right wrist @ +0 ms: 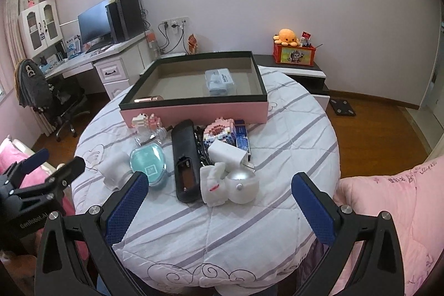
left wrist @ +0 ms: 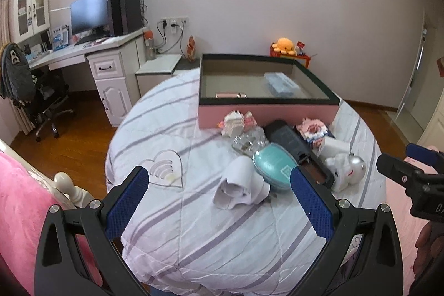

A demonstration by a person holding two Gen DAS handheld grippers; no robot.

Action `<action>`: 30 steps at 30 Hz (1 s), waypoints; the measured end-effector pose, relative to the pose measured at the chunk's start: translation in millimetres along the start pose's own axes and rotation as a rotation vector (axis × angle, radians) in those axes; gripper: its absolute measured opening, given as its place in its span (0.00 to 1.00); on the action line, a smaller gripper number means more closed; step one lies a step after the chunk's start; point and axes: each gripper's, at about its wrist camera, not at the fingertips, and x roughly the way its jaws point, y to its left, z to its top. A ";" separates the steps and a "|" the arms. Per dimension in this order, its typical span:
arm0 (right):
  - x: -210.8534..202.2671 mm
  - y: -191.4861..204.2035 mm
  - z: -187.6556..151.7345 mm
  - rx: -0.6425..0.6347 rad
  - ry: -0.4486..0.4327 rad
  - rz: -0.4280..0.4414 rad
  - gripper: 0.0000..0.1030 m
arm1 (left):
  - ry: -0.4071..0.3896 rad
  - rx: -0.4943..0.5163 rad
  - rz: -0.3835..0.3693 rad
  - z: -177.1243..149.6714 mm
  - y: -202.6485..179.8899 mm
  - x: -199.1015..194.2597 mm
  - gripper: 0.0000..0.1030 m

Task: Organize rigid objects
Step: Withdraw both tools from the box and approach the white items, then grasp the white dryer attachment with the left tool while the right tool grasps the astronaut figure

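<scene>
A pink box with a dark rim stands on the striped bed cover. Inside lie a clear blue case and a rose-gold item. In front of the box lies a pile: a teal oval case, a black remote, white socks, a silver-white ball, a white charger, block toys and a clear bottle. My left gripper is open and empty, near the socks. My right gripper is open and empty, just short of the ball.
The right gripper shows at the right edge of the left wrist view; the left gripper shows at the left edge of the right wrist view. A pink quilt lies at the right. A desk with a monitor and an office chair stand at the far left.
</scene>
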 end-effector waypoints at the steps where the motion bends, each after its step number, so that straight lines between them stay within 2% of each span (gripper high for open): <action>1: 2.0 0.1 -0.7 0.000 0.006 -0.001 1.00 | 0.008 0.000 -0.003 -1.5 -0.6 2.5 1.00; 8: 14.8 0.5 -3.0 -0.004 0.036 -0.008 1.00 | 0.048 0.019 -0.006 -8.6 -5.5 20.2 1.00; 12: 30.9 -2.4 -7.5 0.008 0.070 -0.008 1.00 | 0.096 0.043 -0.003 -17.8 -8.9 42.0 1.00; 17: 48.0 -7.2 -10.5 0.019 0.094 -0.017 1.00 | 0.134 0.056 -0.026 -22.7 -10.0 60.0 1.00; 28: 79.9 -14.9 -11.6 0.027 0.141 -0.012 0.94 | 0.175 0.068 -0.039 -19.7 -9.9 93.4 1.00; 30: 86.0 -17.2 -12.7 0.034 0.153 -0.005 0.90 | 0.178 0.076 -0.055 -18.5 -11.2 95.7 0.96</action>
